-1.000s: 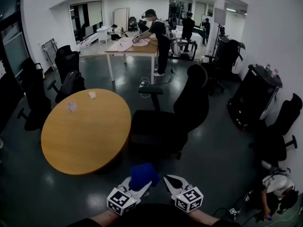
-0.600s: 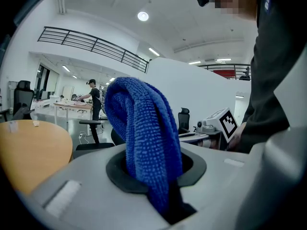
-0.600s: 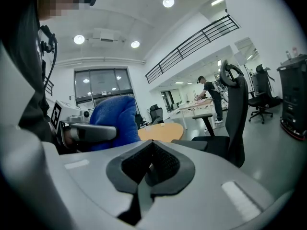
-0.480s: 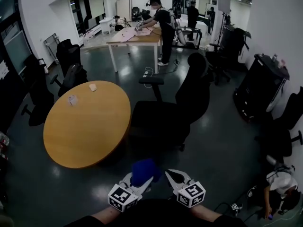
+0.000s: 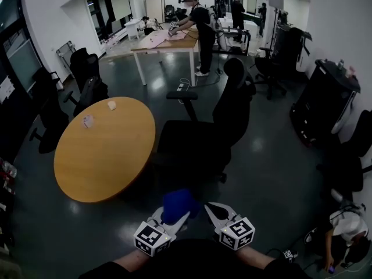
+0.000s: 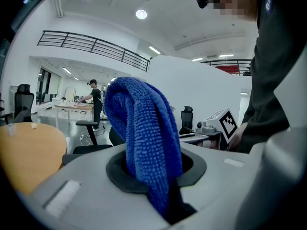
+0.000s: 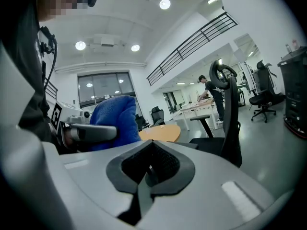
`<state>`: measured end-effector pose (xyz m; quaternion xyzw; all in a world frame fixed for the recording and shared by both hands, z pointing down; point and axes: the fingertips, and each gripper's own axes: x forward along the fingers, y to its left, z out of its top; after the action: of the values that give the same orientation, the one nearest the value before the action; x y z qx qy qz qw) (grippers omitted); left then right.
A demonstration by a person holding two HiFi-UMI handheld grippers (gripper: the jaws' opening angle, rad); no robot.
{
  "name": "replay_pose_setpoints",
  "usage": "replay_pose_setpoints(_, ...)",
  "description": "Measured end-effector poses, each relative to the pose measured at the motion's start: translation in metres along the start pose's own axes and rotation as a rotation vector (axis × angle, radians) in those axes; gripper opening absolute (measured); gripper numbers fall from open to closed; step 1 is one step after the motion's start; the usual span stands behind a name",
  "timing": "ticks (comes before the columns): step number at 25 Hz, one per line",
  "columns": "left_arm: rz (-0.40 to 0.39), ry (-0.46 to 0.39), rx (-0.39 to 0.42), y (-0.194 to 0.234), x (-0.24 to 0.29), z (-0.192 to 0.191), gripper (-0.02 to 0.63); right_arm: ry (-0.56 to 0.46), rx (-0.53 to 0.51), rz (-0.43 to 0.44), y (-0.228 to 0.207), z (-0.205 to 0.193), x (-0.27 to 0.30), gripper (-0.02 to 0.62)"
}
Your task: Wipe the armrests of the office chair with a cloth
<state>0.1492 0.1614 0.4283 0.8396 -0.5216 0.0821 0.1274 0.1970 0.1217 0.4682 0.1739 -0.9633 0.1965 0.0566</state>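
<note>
A black office chair (image 5: 203, 138) stands in the middle of the floor beside the round table, its far armrest (image 5: 181, 96) showing on a post. The same chair (image 7: 225, 123) appears in the right gripper view. My left gripper (image 5: 174, 217) is shut on a blue cloth (image 5: 177, 204) that bulges up from its jaws. In the left gripper view the blue cloth (image 6: 141, 133) fills the jaws. My right gripper (image 5: 210, 211) sits just right of it, shut on nothing. Both are held low and near my body, well short of the chair.
A round wooden table (image 5: 102, 150) with two small items lies left of the chair. Other black chairs (image 5: 84, 68) stand at the left wall. A black cabinet (image 5: 322, 97) is at the right. People work at a far desk (image 5: 168, 42). Someone crouches at the bottom right (image 5: 343, 231).
The view has moved forward and tipped down a little: chair and table sit nearer. Both grippers keep their hold and their place near my body.
</note>
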Motion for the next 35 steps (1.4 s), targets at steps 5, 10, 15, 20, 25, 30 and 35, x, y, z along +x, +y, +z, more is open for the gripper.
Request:
replay_pose_setpoints(5, 0.003, 0.012, 0.006, -0.014, 0.017, 0.004, 0.106, -0.009, 0.01, -0.007, -0.018, 0.003, -0.016, 0.005)
replay_pose_setpoints(10, 0.0, 0.015, 0.015, -0.018, 0.026, 0.003, 0.106, -0.009, 0.026, -0.001, -0.027, 0.002, -0.019, 0.005)
replay_pose_setpoints(15, 0.012, 0.017, 0.006, -0.01, 0.029, 0.004, 0.106, 0.007, 0.029, 0.008, -0.031, 0.0, -0.013, 0.005)
replay_pose_setpoints(20, 0.006, 0.005, -0.01, 0.009, 0.034, 0.006, 0.106, 0.022, 0.027, -0.014, -0.039, 0.0, -0.001, 0.005)
replay_pose_setpoints(25, -0.041, -0.008, -0.017, 0.044, 0.051, 0.008, 0.106, 0.034, 0.019, -0.071, -0.059, 0.007, 0.027, 0.005)
replay_pose_setpoints(30, -0.075, -0.04, -0.006, 0.107, 0.066, 0.02, 0.106, 0.048, 0.005, -0.137, -0.078, 0.017, 0.078, 0.005)
replay_pose_setpoints(35, -0.116, -0.066, 0.014, 0.184, 0.078, 0.039, 0.106, 0.075, 0.008, -0.198, -0.095, 0.03, 0.149, 0.005)
